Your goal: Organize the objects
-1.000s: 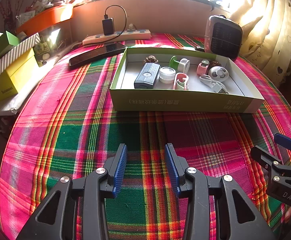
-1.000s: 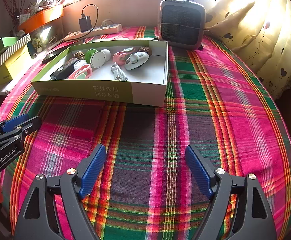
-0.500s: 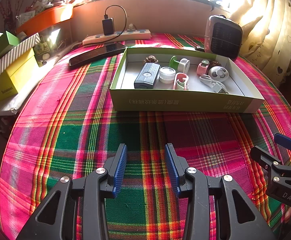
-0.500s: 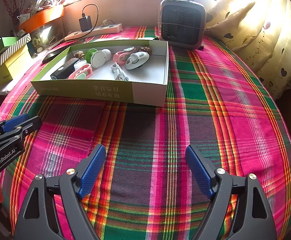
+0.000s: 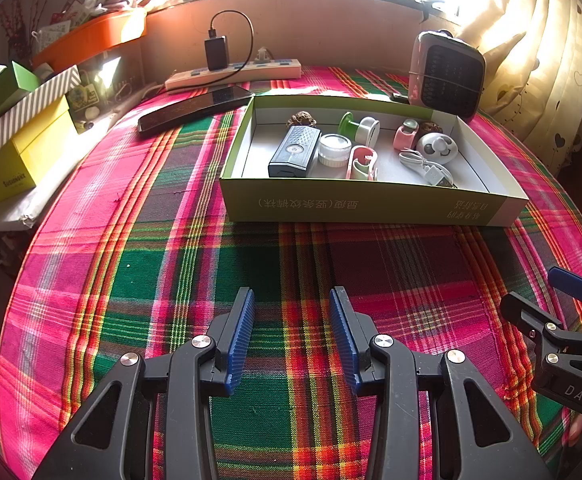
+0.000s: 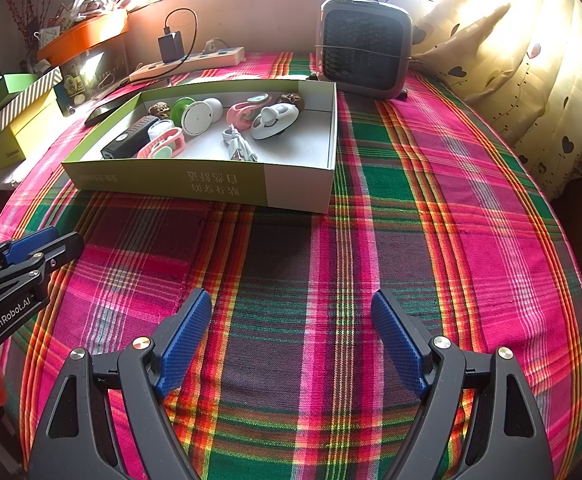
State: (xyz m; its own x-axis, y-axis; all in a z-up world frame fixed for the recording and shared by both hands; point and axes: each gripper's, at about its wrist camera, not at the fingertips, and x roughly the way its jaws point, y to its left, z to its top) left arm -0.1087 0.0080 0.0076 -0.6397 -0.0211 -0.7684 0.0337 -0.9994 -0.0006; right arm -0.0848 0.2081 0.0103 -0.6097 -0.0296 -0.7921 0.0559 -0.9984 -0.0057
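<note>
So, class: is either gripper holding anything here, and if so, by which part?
Nothing is held. The left gripper and right gripper are both open above the tablecloth, short of the box.

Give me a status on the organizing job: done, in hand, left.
Done: the small items, among them the black device, the white cable and the mini fan, lie inside the green box.
In hand: nothing; the left gripper and right gripper are both open over the plaid cloth.
Left: perhaps only the dark phone beside the box.
</note>
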